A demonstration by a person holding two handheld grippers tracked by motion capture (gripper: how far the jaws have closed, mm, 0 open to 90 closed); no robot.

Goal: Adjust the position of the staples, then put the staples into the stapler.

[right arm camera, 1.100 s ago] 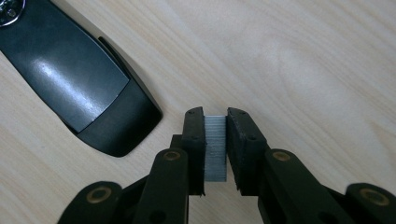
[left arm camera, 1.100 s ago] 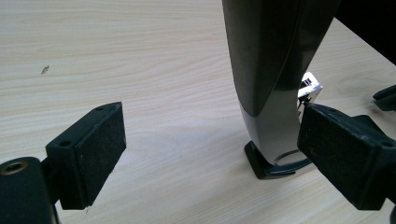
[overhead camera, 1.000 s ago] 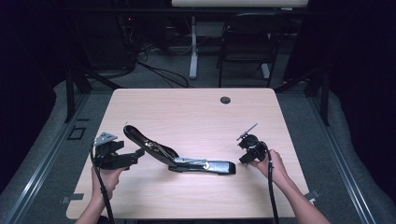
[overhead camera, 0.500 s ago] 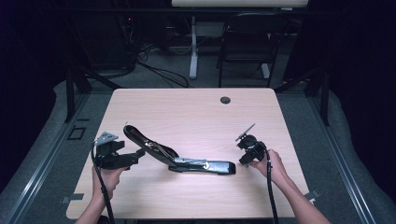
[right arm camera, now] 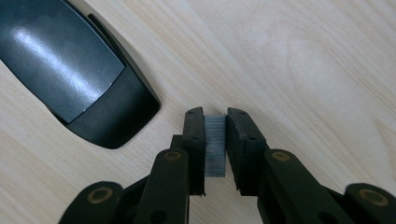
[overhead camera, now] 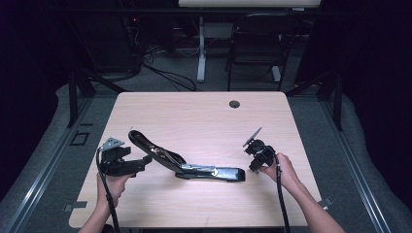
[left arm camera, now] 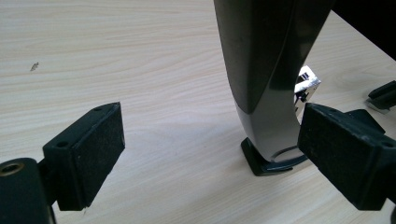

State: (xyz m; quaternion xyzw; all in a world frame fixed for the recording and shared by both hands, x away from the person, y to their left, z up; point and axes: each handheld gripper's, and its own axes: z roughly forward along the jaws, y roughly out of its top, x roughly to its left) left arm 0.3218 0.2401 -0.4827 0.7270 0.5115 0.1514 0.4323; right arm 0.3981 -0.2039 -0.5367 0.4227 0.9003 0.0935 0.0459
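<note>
A long black stapler [overhead camera: 214, 174] lies hinged open on the wooden table [overhead camera: 194, 116], with its upper arm [overhead camera: 150, 145] raised toward the left. My left gripper [overhead camera: 144, 162] stands open beside that arm. In the left gripper view, the arm [left arm camera: 266, 70] rises between the wide-apart pads [left arm camera: 93, 149], nearer the right one, and neither pad presses on it. My right gripper [overhead camera: 253, 164] is just right of the stapler's base end. In the right gripper view, the right gripper [right arm camera: 215, 126] is shut on a grey strip of staples [right arm camera: 215, 154]. Its jaws have just closed a little tighter. The stapler's rounded end [right arm camera: 70, 60] lies upper left.
A small round cable hole [overhead camera: 234, 104] sits near the table's far edge. Beyond the table stand a chair [overhead camera: 255, 48] and a white desk leg [overhead camera: 200, 53], with cables on the floor. Bare tabletop stretches across the far half.
</note>
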